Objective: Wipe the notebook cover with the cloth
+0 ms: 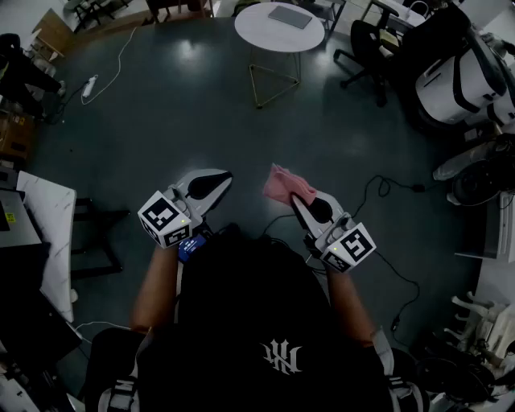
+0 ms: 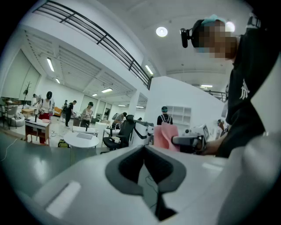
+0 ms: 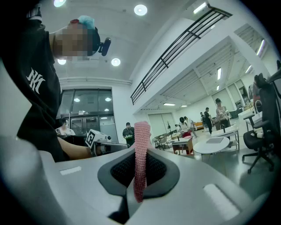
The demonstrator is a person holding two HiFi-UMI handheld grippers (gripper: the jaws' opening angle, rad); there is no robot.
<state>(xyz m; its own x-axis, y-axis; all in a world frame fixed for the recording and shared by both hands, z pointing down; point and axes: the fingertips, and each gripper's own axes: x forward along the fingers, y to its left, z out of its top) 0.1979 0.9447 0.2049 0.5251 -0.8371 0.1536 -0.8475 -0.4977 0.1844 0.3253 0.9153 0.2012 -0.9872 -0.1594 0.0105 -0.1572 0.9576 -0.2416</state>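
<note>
My right gripper (image 1: 296, 198) is held out in front of me above the floor, shut on a pink cloth (image 1: 286, 183). In the right gripper view the cloth (image 3: 141, 145) stands as a thin strip pinched between the jaws (image 3: 140, 163). My left gripper (image 1: 217, 180) hovers level with it to the left, jaws together and empty (image 2: 145, 151); past them that view shows the cloth (image 2: 166, 136). A flat grey item (image 1: 290, 16), perhaps the notebook, lies on a round white table (image 1: 261, 32) far ahead.
Dark office chairs (image 1: 366, 48) stand right of the round table. Cables (image 1: 386, 189) trail across the dark floor. A white desk edge (image 1: 48, 233) is at my left, and white machines (image 1: 455, 84) at the right. Several people stand far off (image 2: 46, 105).
</note>
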